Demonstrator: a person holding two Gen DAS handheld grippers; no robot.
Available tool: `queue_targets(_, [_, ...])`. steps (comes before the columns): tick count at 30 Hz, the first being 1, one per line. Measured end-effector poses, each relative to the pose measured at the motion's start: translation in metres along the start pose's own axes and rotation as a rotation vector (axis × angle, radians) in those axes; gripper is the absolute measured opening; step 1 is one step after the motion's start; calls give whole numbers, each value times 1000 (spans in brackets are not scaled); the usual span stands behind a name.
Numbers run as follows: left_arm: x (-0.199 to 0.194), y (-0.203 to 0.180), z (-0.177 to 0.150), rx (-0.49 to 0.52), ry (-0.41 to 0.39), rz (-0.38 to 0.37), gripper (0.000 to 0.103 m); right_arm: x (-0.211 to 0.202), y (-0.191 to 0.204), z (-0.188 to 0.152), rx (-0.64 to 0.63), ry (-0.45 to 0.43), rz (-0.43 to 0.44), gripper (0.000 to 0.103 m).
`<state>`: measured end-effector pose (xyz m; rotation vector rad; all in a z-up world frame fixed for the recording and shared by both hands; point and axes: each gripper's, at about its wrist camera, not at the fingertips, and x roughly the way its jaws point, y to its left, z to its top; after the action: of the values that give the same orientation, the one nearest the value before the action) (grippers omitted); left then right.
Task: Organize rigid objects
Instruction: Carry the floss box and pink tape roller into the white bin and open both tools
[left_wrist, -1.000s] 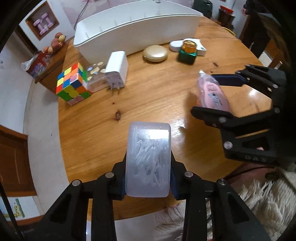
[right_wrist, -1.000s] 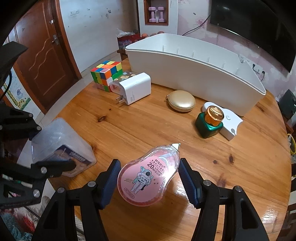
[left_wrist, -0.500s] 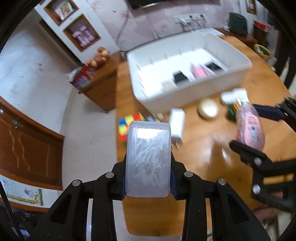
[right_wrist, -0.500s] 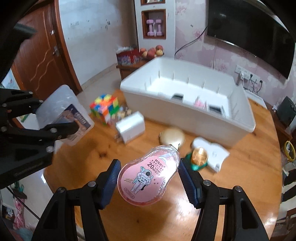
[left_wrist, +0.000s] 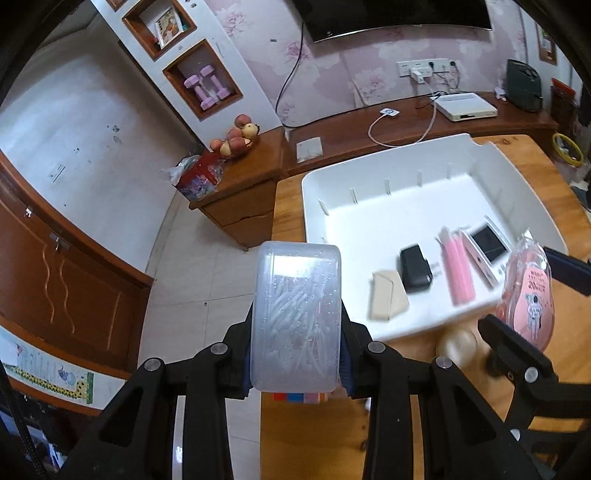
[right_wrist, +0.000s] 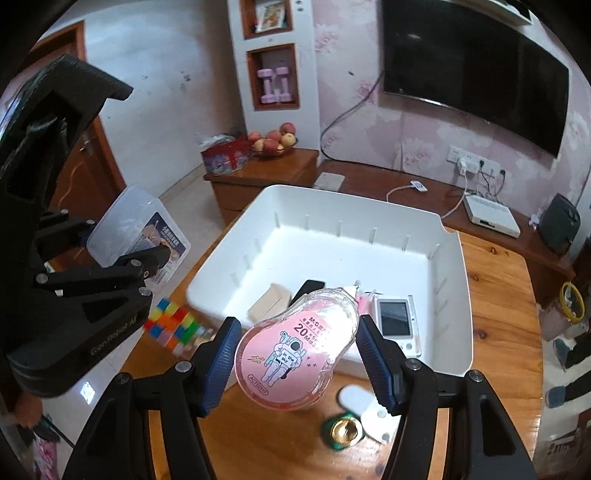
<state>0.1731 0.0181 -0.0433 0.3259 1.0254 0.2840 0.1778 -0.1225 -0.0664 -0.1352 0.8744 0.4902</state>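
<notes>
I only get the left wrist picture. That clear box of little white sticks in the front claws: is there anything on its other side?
Observer: Yes. The right wrist view shows a blue and white printed label on the far face of the clear box.
Operator: What's the colourful strip peeking out under it?
Observer: A puzzle cube, sitting on the table just left of the white bin.
Operator: Anything else I'm missing?
Observer: A small green bottle with a gold cap stands on the table in front of the bin, below the pink tape dispenser that the right gripper holds.
</notes>
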Motion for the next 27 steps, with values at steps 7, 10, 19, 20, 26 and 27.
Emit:
queue_targets(7, [27, -12, 17, -4, 27, 48, 37, 32, -15, 12, 64, 42, -6, 64])
queue_targets(10, [35, -14, 21, -6, 34, 67, 37, 42, -19, 12, 76, 59, -15, 64])
queue_targets(19, [57, -25, 24, -1, 71, 90, 37, 67, -29, 16, 122, 104, -25, 64])
queue_targets(20, [58, -26, 25, 2, 65, 97, 37, 69, -30, 17, 126, 109, -25, 64])
queue_targets(26, [64, -28, 31, -3, 71, 98, 37, 82, -35, 19, 146, 136, -23, 64])
queue_targets(27, [64, -29, 30, -4, 71, 101, 37, 83, -36, 19, 151, 140, -22, 64])
